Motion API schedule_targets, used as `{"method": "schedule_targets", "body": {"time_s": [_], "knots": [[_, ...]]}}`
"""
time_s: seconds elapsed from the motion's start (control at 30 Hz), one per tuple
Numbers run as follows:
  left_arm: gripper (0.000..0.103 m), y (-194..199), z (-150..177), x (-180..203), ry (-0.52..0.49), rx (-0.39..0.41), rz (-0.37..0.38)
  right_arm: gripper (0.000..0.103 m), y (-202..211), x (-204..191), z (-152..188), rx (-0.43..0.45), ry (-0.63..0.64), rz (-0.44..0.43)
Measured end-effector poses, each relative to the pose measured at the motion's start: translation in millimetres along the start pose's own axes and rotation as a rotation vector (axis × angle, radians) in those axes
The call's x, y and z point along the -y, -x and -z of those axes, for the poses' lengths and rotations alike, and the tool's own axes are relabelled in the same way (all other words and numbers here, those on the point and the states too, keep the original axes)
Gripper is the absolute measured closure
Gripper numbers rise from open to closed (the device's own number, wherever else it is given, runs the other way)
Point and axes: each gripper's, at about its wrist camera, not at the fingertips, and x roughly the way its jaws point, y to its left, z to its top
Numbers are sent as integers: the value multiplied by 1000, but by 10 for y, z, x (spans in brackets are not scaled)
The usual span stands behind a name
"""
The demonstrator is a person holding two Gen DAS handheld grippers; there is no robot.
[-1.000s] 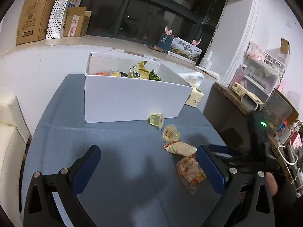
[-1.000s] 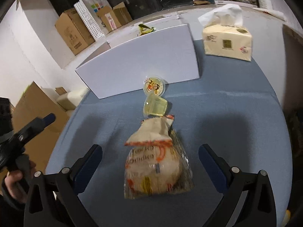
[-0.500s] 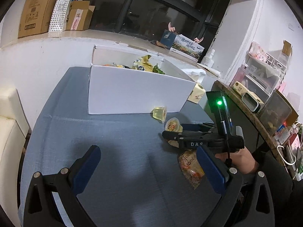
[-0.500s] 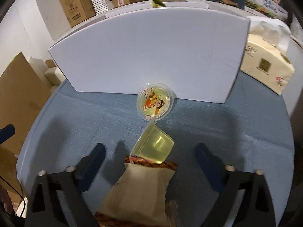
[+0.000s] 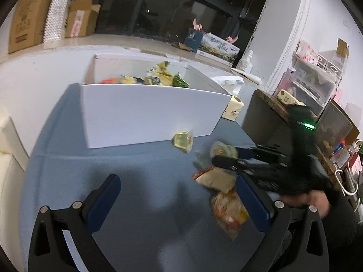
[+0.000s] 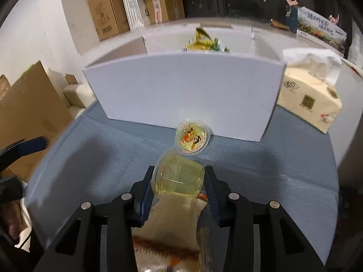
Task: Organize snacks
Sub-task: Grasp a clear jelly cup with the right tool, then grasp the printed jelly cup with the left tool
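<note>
A clear yellow jelly cup [image 6: 179, 179] lies on the blue table [image 6: 283, 163], and my right gripper [image 6: 179, 170] has its jaws closing on it, pads against both its sides. A second jelly cup [image 6: 192, 139] with a cartoon lid lies just beyond, by the white box [image 6: 181, 90]. A snack packet [image 6: 172, 222] lies under the right gripper's fingers. In the left wrist view my left gripper [image 5: 179, 201] hangs open over bare table, left of the snack packets [image 5: 215, 180]. There the right gripper [image 5: 223, 155] reaches in from the right around its jelly cup [image 5: 221, 149].
The white box [image 5: 147, 113] holds several snack bags [image 5: 158, 78]. A tissue box [image 6: 310, 99] stands to the right of the white box. Cardboard boxes [image 6: 106, 11] sit on the ledge behind. A person's hand [image 5: 315, 201] holds the right gripper beside a dark side table [image 5: 263, 113].
My right gripper moved forward over the snack packet to the yellow jelly cup, and its jaws narrowed from wide open to the cup's sides. My left gripper drifted towards the box, still open.
</note>
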Motion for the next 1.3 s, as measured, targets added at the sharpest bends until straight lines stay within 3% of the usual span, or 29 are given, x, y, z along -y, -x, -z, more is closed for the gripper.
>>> {"method": "schedule_targets", "body": {"time_s": [0.23, 0.4, 0.63, 0.67, 0.7, 0.73, 0.77, 0.8, 0.83, 1.07, 1.3], "knots": [[0, -735, -289, 337, -25, -55, -4, 57, 677, 337, 300, 102, -118, -5], [1, -1231, -420, 561, -12, -68, -99, 57, 1077, 487, 616, 136, -181, 33], [2, -1709, -465, 502, 70, -125, -260, 57, 1188, 661, 857, 143, -238, 44], [6, -1758, -463, 493, 68, -134, -276, 57, 1182, 663, 863, 142, -238, 42], [23, -1812, -454, 491, 58, -149, -295, 57, 1179, 668, 872, 145, -241, 32], [31, -1880, -444, 493, 41, -174, -315, 57, 1177, 664, 870, 146, -244, 25], [37, -1887, -446, 525, 5, -158, -334, 57, 1167, 659, 866, 145, -244, 21], [51, -1908, -447, 530, -9, -164, -344, 57, 1160, 648, 864, 147, -241, 18], [53, -1908, -457, 538, -16, -155, -349, 57, 1154, 638, 863, 148, -240, 14], [54, -1609, -384, 448, -10, -106, -267, 57, 1103, 587, 835, 146, -235, -9], [54, -766, -288, 331, 11, -16, -131, 57, 1008, 460, 634, 160, -221, -48]]}}
